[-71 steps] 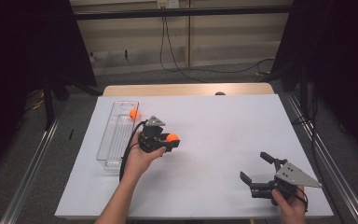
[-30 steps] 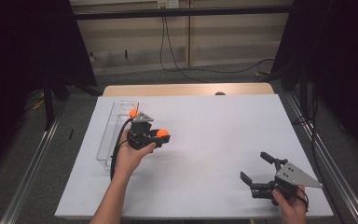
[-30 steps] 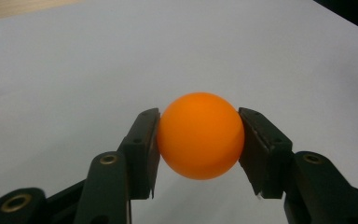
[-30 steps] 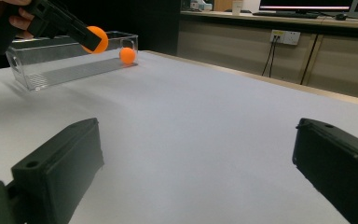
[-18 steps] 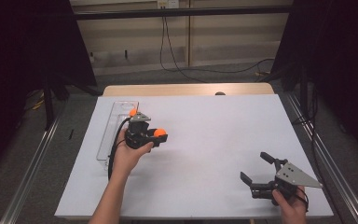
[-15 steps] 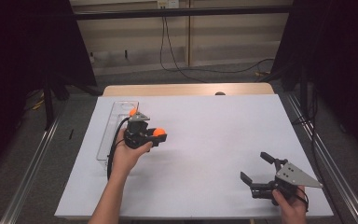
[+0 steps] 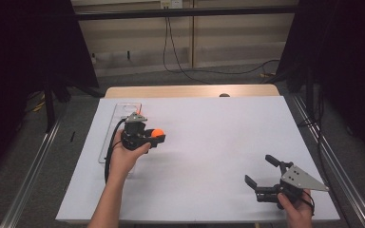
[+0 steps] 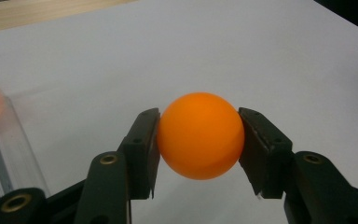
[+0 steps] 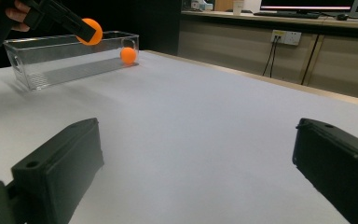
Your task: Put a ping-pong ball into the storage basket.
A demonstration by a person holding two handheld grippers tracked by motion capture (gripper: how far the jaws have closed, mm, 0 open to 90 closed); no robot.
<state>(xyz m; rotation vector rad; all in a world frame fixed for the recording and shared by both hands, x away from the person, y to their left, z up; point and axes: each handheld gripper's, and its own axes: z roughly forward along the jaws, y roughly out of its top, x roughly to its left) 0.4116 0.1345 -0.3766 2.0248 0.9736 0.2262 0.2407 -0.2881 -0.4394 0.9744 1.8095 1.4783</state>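
Moved: left gripper [image 7: 148, 137] carried toward 10 o'clock, nearer clear plastic bin [image 7: 105, 151] | grip: black jaws clamp smooth round orange ball [image 8: 200, 135] between pads, above white tabletop [image 7: 218, 142] | right gripper [image 7: 261, 178], 5 o'clock, jaws wide apart, nothing between them

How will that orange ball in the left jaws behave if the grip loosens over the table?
The orange ball looks smooth and fully round, so it would likely roll off across the flat white table. The left gripper touches it at two small spots only, so it may slip out easily. It looks like a light, hollow ping-pong type, probably bouncy.
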